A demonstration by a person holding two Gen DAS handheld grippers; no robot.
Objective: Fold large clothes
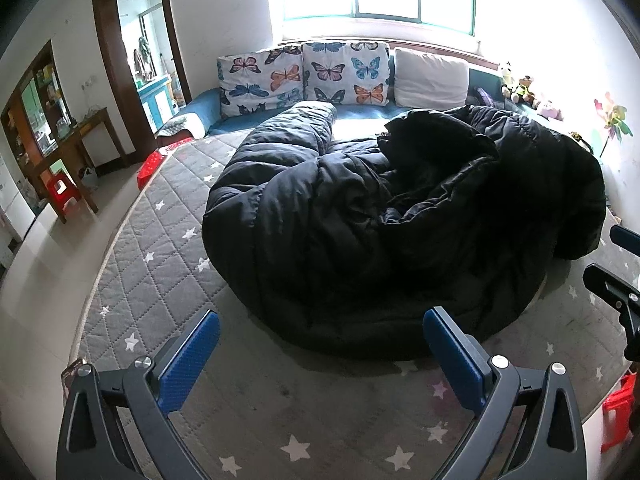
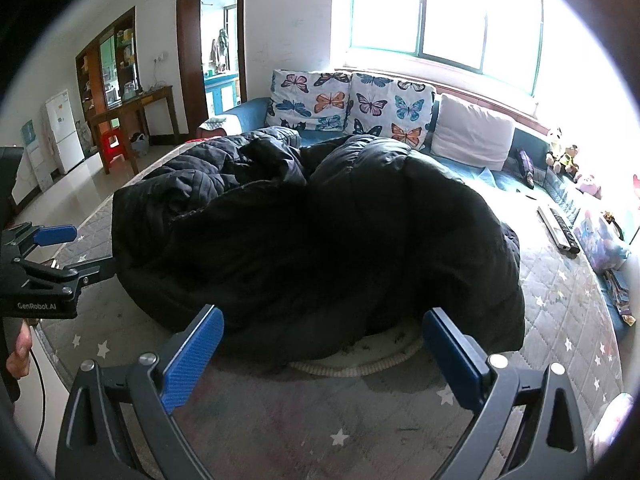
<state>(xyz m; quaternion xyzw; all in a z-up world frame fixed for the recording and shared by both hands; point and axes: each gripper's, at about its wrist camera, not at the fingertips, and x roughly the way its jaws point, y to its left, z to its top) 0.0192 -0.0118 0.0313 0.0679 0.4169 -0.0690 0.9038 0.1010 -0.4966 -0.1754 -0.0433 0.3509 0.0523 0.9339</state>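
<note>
Right wrist, jacket [image 2: 320, 232] beyond spread gripper [image 2: 322, 354]

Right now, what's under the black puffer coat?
The black puffer coat lies on the star-quilted mattress; a pale round mat peeks out at its near edge. Anything else beneath is covered.

A bulky coat [image 1: 360, 216] lies heaped on the mattress [image 1: 160, 216], ahead of both claws. Behind it runs a sofa [image 2: 256, 108] carrying 3 cushions [image 1: 344, 74] under the window [image 2: 444, 16]. A remote [image 2: 558, 226] lies on the mattress right of the coat.
</note>
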